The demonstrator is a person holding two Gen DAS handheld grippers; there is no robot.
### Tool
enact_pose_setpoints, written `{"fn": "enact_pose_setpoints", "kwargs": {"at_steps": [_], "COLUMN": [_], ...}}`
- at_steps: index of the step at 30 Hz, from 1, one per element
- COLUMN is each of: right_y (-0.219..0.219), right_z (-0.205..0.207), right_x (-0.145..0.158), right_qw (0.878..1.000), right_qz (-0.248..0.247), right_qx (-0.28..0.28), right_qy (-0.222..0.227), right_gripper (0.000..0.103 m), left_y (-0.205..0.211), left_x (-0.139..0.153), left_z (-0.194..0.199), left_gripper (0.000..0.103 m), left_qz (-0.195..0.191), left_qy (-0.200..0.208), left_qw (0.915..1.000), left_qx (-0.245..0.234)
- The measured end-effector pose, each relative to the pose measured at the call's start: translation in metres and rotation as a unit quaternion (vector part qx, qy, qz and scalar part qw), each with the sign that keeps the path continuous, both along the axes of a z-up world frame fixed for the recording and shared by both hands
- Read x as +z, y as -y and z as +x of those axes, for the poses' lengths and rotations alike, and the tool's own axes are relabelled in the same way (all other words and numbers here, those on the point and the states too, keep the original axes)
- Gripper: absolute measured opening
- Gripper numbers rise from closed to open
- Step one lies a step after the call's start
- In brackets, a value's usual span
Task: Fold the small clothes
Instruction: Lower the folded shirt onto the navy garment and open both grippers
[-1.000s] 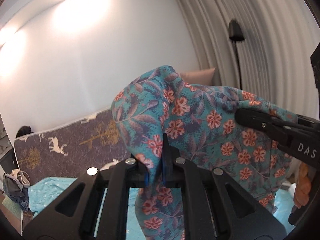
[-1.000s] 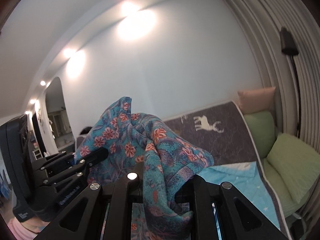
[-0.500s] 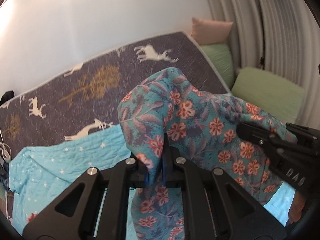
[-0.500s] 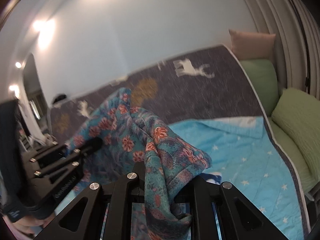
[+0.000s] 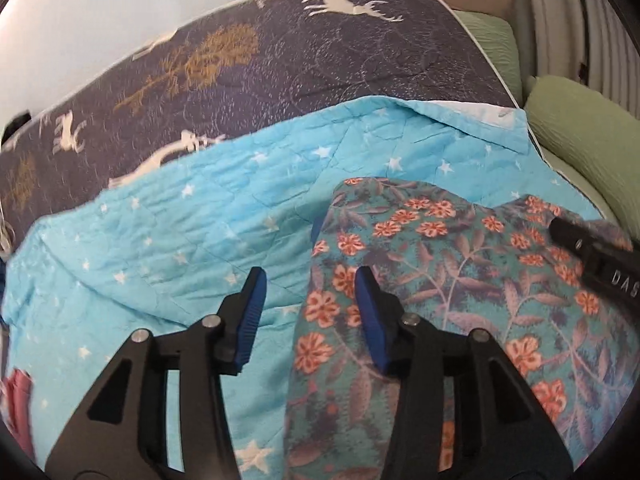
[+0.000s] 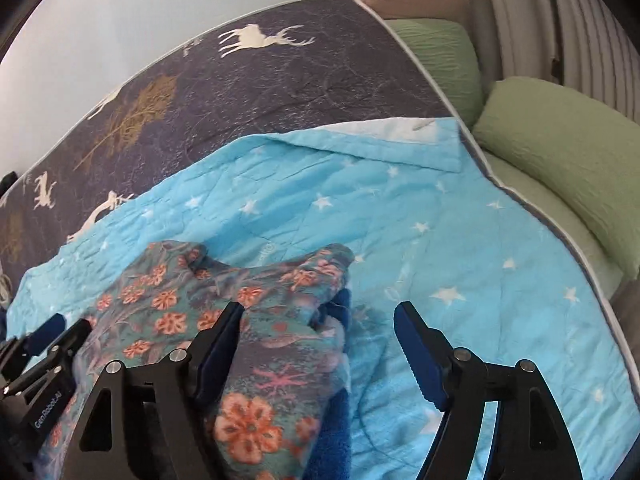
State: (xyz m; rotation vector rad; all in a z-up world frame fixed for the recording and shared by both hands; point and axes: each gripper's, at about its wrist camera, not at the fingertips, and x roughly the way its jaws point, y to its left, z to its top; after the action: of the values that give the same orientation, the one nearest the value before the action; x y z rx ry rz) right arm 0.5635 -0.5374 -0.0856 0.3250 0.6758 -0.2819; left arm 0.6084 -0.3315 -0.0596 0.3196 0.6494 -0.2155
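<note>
Left wrist view: the left gripper [image 5: 310,294] has its fingers [image 5: 252,312] spread apart with nothing pinched. A floral garment [image 5: 460,280] lies on the blue star quilt [image 5: 180,240], its edge between the fingers and under the right one.

Right wrist view: the right gripper [image 6: 318,326] is spread wide too; the garment [image 6: 240,312] drapes over its left finger, and bare quilt [image 6: 460,248] lies by the right one. Green pillows [image 6: 568,136] sit beyond.
</note>
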Motion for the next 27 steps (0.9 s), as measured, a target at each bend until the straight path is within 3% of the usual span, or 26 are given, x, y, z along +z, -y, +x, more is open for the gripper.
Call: {"fn": "enact_pose_setpoints", "kwargs": {"at_steps": [2, 6, 10, 13, 17, 22, 24, 27], "right_y": [-0.002, 0.0, -0.01, -0.021, -0.046, -0.084, -0.095, -0.114], "right_z": [-0.013, -0.063, -0.127, -0.187, -0.257, -0.339, -0.366, -0.408], "right_x": [0.016, 0.05, 0.076, 0.094, 0.112, 0.133, 0.14, 0.152], "right_qw": [1.0, 0.999, 0.998, 0.997, 0.996, 0.994, 0.995, 0.995], "right_qz": [-0.026, -0.042, -0.043, -0.013, 0.018, 0.015, 0.01, -0.013], "right_qx": [-0.011, 0.011, 0.049, 0.069, 0.088, 0.105, 0.103, 0.097], "right_qy": [0.001, 0.016, 0.013, 0.022, 0.022, 0.004, 0.015, 0.036], "right_gripper": [0.077, 0.077, 0.078, 0.078, 0.078, 0.079, 0.079, 0.079], "left_y": [-0.002, -0.026, -0.056, -0.075, -0.089, -0.102, -0.11, -0.122], "left_x": [0.009, 0.028, 0.051, 0.074, 0.101, 0.129, 0.138, 0.15], "left_z": [-0.009, -0.03, -0.08, -0.142, -0.225, -0.321, -0.354, -0.395], "left_gripper": [0.048, 0.05, 0.062, 0.072, 0.086, 0.092, 0.099, 0.1], "left_qz": [0.005, -0.02, -0.063, -0.093, -0.105, -0.099, -0.115, -0.138], "left_qy": [0.001, -0.003, -0.013, -0.019, 0.0, 0.034, 0.044, 0.059], "left_qw": [1.0, 0.9994, 0.9968, 0.9927, 0.9875, 0.9864, 0.9826, 0.9789], "left_qx": [-0.007, -0.028, -0.046, -0.075, -0.117, -0.127, -0.14, -0.138]}}
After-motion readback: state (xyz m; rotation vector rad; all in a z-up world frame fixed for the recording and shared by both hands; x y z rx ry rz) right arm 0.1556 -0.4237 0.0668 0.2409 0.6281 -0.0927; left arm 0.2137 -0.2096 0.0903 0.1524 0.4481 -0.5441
